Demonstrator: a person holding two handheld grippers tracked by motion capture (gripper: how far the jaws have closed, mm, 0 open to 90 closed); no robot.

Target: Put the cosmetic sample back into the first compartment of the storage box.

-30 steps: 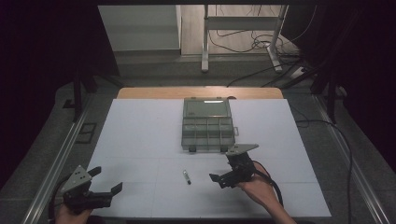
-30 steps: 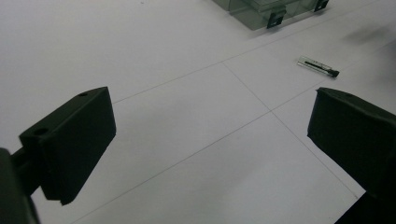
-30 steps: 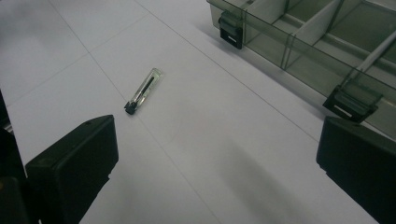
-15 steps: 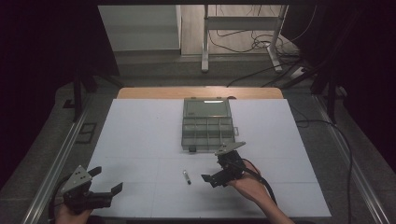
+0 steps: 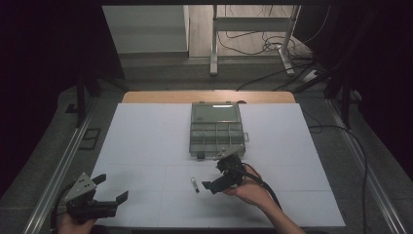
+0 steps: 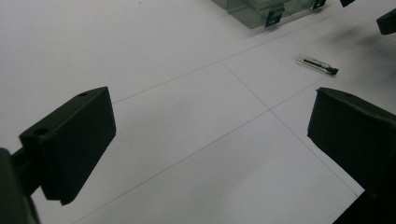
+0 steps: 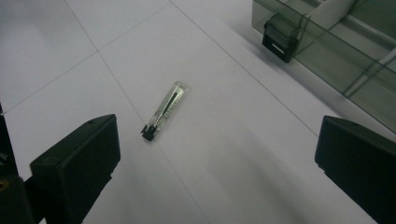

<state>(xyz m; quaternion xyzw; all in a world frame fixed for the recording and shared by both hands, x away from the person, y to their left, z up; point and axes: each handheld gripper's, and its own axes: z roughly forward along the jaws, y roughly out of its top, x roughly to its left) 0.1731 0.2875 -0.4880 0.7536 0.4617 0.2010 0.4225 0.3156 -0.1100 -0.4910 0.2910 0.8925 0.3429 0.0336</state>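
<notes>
Right gripper point(image 5: 220, 174) — shifted left and toward the table's near edge. Position now: nearer the small vial point(image 5: 195, 184), jaws apart.

A dim lab recording station.
White gridded bench point(image 5: 146, 141), dark curtains point(image 5: 44, 73), loose floor cables point(image 5: 253, 46) at upper centre.

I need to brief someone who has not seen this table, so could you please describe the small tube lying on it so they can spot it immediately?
Start at the grey compartment box in the middle of the white table. Come toward the person's side, just past its near edge, left of the right gripper. There lies the small clear tube with a black cap, the only loose item on the sheet.
</notes>
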